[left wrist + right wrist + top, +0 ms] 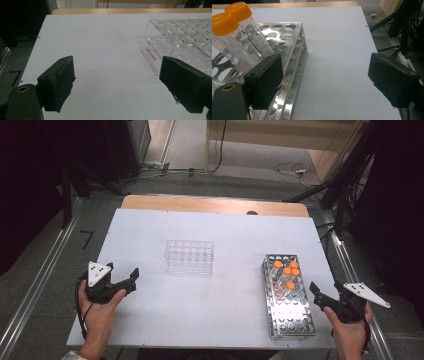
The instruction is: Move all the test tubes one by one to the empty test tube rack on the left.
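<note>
Orange-capped tubes (287,271) stand in the metal rack (292,315) at the lower right of the high view, just beside the right gripper (316,295); its jaws are wide and empty. The left gripper (131,279), lower left, is also wide and empty. I think nothing is started; next the right one must reach a tube, maybe for the clear rack (189,255) in the middle

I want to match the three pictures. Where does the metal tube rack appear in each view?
High view: the metal rack lies right of centre, near the right gripper.
Left gripper view: not in it.
Right gripper view: the rack is at the left, behind the left jaw.
Shared landmark: the orange-capped tubes standing in it.
</note>
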A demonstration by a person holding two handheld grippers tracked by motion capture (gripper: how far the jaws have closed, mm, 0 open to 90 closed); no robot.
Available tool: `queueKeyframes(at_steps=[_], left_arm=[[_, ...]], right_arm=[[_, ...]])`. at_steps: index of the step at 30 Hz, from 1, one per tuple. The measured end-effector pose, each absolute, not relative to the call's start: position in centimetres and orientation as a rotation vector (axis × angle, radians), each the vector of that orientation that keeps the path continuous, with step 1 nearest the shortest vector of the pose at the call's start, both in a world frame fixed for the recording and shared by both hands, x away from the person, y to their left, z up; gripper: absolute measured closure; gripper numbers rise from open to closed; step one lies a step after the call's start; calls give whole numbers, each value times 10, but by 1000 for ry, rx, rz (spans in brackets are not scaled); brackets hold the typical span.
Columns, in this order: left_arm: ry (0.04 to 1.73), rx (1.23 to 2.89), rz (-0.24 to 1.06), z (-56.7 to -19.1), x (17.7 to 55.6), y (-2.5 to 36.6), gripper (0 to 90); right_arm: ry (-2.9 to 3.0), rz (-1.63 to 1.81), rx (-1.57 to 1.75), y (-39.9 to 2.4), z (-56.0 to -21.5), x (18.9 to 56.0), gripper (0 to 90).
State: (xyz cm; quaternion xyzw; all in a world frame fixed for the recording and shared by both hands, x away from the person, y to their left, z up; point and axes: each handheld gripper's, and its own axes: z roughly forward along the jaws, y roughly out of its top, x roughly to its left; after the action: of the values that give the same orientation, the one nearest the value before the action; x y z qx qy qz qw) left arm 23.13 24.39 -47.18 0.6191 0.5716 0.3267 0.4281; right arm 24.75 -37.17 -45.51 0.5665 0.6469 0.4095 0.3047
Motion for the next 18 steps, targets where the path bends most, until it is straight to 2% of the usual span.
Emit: queueKeyframes(at_steps=[18], left_arm=[[1384,1580,789,-473,235,235,140]], right_arm=[[1771,1128,1472,-358,-451,235,124]])
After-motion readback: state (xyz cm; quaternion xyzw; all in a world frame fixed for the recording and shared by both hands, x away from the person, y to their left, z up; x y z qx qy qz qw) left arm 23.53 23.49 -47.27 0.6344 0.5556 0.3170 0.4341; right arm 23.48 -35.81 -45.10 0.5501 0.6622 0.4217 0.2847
